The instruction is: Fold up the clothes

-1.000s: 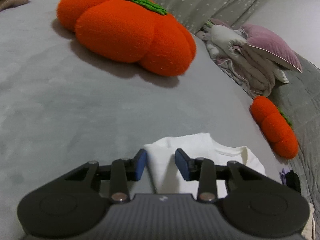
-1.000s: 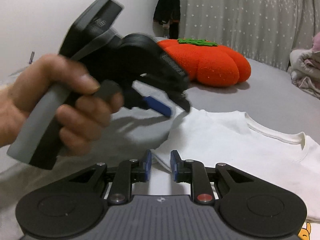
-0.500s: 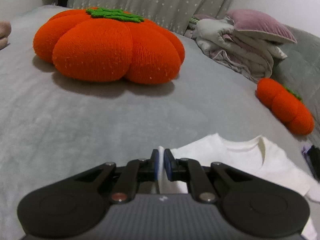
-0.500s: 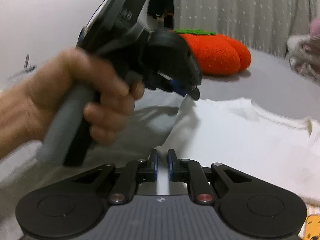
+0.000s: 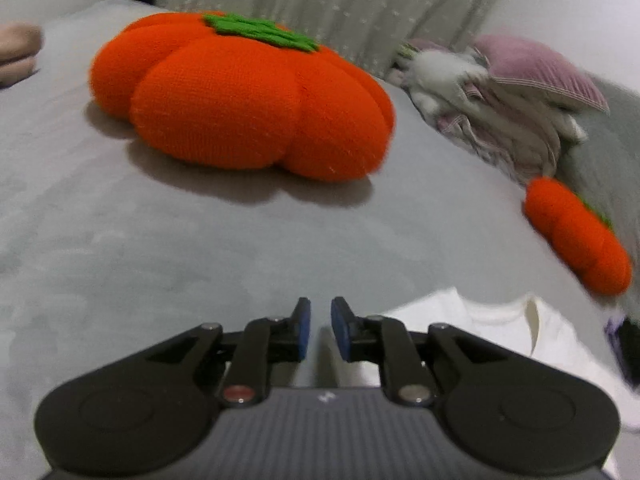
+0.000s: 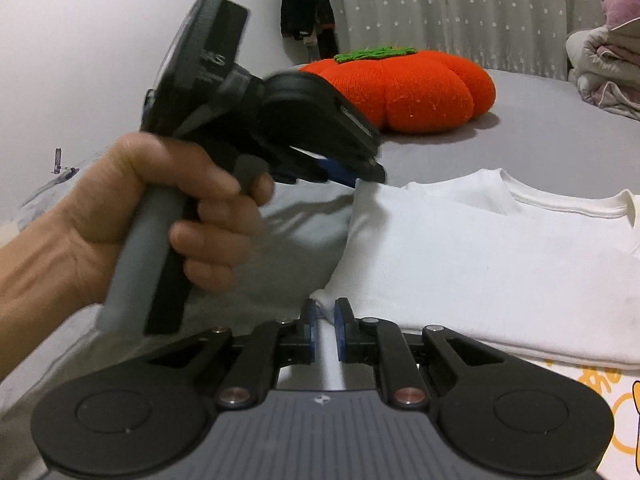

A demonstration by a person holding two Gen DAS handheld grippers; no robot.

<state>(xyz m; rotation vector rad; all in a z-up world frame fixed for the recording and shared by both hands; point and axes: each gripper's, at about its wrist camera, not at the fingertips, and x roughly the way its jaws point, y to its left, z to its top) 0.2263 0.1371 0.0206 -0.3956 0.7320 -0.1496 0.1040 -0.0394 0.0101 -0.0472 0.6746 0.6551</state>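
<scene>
I am seeing the white shirt (image 6: 480,264) lying flat on the grey bed (image 5: 200,248), soft and light. My left gripper (image 5: 320,322) and right gripper (image 6: 325,322) are gaping slightly, holding nothing; I am judging the near edge the best hold.

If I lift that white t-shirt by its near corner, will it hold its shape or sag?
The white t-shirt lies limp and flat on the gray bedsheet, so it will probably sag. It looks thin, likely light. Its folded left edge may fall open, since only the right tool sits at a corner.
</scene>
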